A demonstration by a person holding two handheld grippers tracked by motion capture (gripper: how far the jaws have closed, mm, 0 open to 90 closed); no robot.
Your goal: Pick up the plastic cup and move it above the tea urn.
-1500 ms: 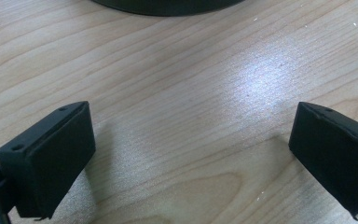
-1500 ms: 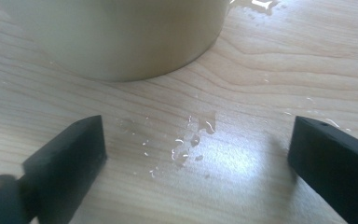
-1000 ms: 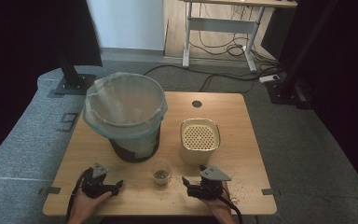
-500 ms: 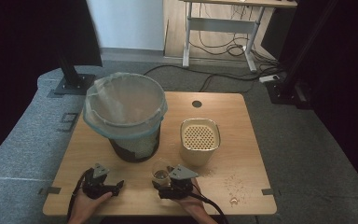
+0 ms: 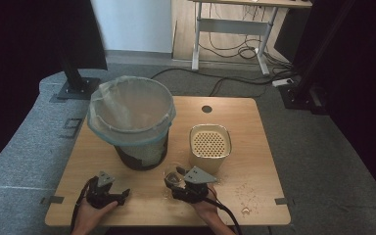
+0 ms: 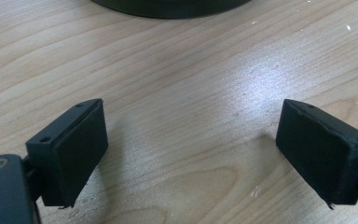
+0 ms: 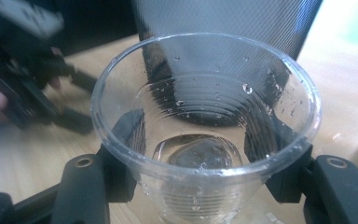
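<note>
Clear plastic cup [image 7: 205,135] — a dark lump in a little liquid at its bottom — sits gripped between the right gripper's [image 5: 180,185] jaws, which have just been closing, near the table's [image 5: 254,142] front edge. Grasping looks done; emptying remains, perhaps into the lined bin [image 5: 131,120]. The left gripper [image 6: 200,154] rests wide open, empty.

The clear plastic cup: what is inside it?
The cup holds a little clear liquid at its bottom, with drops on its wall. A dark shape shows there; whether it lies inside or underneath cannot be told.
</note>
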